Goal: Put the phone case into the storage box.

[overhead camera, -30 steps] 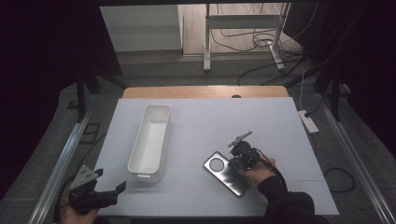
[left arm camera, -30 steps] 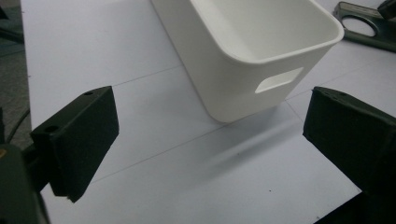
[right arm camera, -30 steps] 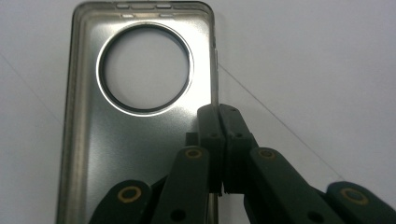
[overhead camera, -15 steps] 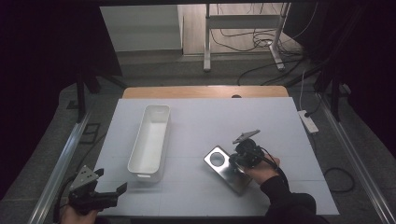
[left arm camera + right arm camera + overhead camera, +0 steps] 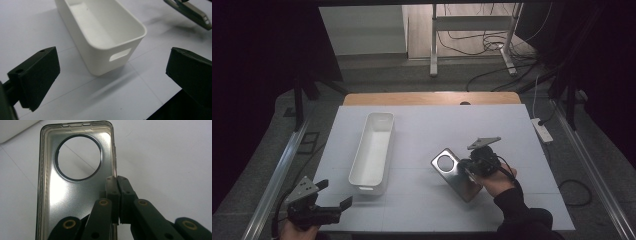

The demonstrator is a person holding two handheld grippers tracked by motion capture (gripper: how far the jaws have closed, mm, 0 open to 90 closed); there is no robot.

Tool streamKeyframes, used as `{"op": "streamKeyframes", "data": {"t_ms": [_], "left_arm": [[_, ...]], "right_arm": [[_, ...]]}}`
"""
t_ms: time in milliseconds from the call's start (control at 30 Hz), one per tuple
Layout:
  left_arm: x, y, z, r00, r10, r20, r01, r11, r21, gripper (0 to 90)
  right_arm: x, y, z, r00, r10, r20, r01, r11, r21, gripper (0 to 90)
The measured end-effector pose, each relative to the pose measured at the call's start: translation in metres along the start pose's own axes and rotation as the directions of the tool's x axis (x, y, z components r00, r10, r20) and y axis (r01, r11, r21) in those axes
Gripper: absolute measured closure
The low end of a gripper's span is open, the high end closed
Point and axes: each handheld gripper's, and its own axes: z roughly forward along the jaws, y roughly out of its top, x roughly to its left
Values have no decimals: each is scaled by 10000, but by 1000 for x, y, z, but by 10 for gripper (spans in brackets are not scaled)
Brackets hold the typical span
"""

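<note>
The phone case, a smoky see-through shell with a large round camera hole near one end, sits at about 4 o'clock from the middle of the white surface in the high view. It is tilted, with its holed end raised off the sheet and pointing toward 10 o'clock. The right gripper grips it: in the right gripper view the jaws are pressed together on the case's long side wall, just below the round opening, one jaw inside the shell and one outside. The person's right hand comes in from 5 o'clock.

The white bin, long and narrow, lies at 9 o'clock of the case, well apart from it, its length running 12 to 6. In the left gripper view its near end shows a slot handle. The left gripper hangs at the 7 o'clock corner of the surface with its jaws spread wide, nothing between them.
</note>
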Motion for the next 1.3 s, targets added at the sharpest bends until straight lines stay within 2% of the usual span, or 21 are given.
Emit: {"op": "streamKeyframes", "data": {"t_ms": [200, 467, 1000, 1300], "left_arm": [[-7, 7, 0, 9995, 165, 283, -160, 9997, -162, 0], [-19, 18, 8, 9961, 623, 626, -616, 9980, -125, 0], [-28, 36, 21, 9899, 708, 1226, -681, 9973, -263, 0], [-35, 51, 33, 9832, 928, 1573, -886, 9955, -331, 1]], "right_arm": [[1, 2, -4, 10000, 4, -4, -4, 9997, -234, 889], [1, 5, -12, 10000, 40, 31, -37, 9975, -709, 889], [1, 11, -22, 9999, 157, 69, -147, 9908, -1344, 889], [1, 14, -26, 9998, 191, 53, -180, 9878, -1545, 889]]}}
